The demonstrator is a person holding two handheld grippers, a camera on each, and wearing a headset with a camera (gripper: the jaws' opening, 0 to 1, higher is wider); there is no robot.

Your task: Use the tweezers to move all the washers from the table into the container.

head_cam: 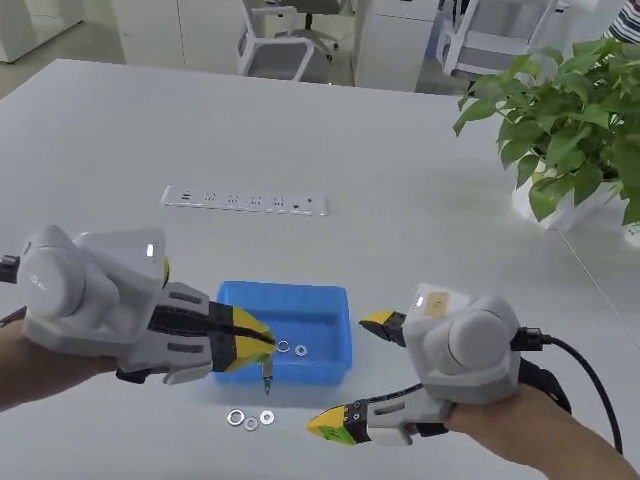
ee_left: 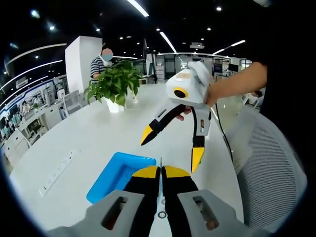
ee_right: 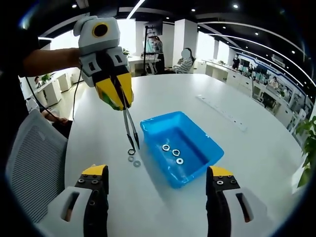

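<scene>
My left gripper [head_cam: 266,341] is shut on a pair of thin tweezers [head_cam: 267,376] that point down at the table in front of the blue container [head_cam: 325,300]. Three washers [head_cam: 250,419] lie on the table just below the tips. In the right gripper view the tweezers [ee_right: 129,129] reach the nearest washer [ee_right: 131,152]; I cannot tell if they pinch it. The container [ee_right: 197,134] holds three washers [ee_right: 175,152]. My right gripper [head_cam: 348,372] stands open to the right of the container, holding nothing. The left gripper view shows its shut jaws on the tweezers [ee_left: 161,164].
A white power strip [head_cam: 245,200] lies on the table beyond the container. A potted plant [head_cam: 570,130] stands at the far right near the table edge. Office chairs [head_cam: 275,40] stand behind the table. People sit in the background.
</scene>
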